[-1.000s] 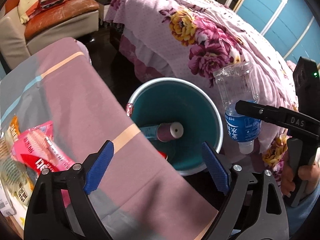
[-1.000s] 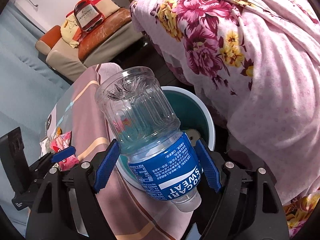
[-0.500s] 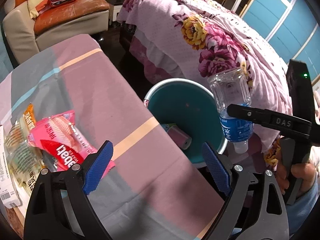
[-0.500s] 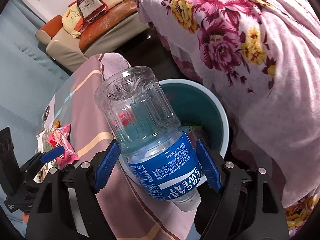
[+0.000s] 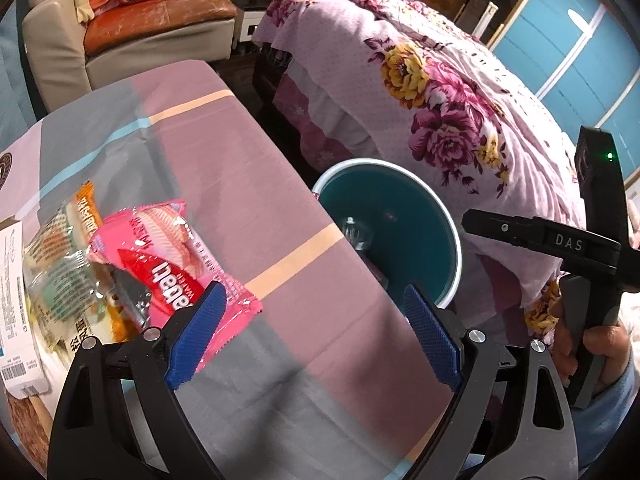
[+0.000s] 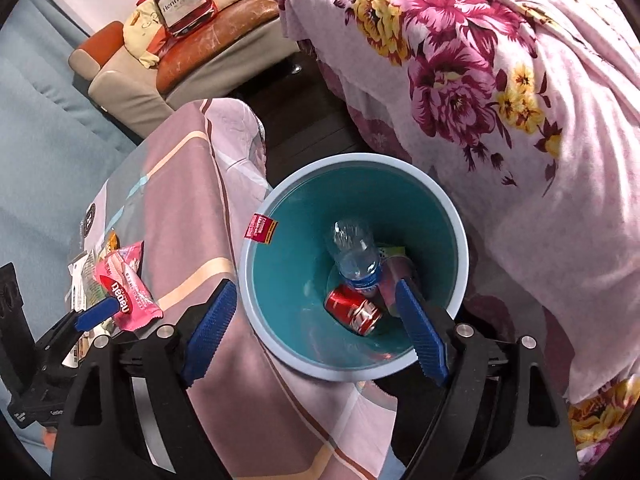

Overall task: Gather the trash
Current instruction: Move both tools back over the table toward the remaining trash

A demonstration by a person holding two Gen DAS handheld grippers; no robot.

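Observation:
The clear plastic bottle with a blue label (image 6: pixel 354 256) lies inside the teal bin (image 6: pixel 256 280), beside a red can (image 6: pixel 352 312). My right gripper (image 6: pixel 314 292) hangs over the bin; its jaws are opening and nothing is between them. My left gripper (image 5: pixel 314 294) is open and empty above the striped tablecloth. Its left fingertip overlaps the edge of a pink snack wrapper (image 5: pixel 160 260). In the left wrist view the bin (image 5: pixel 384 164) stands past the table's edge, with the bottle (image 5: pixel 356 232) inside and the right gripper's black finger (image 5: pixel 540 236) above it.
More snack packets (image 5: pixel 60 280) and a labelled white packet (image 5: pixel 12 300) lie left of the pink wrapper. A bed with a floral cover (image 6: pixel 500 80) stands close behind the bin. A sofa (image 6: pixel 216 56) is at the back. Dark floor (image 6: pixel 304 120) separates table and bed.
The bottle has left my right gripper and dropped into the bin; that gripper's jaws stand wider. My left gripper has moved back over the table toward the pink wrapper.

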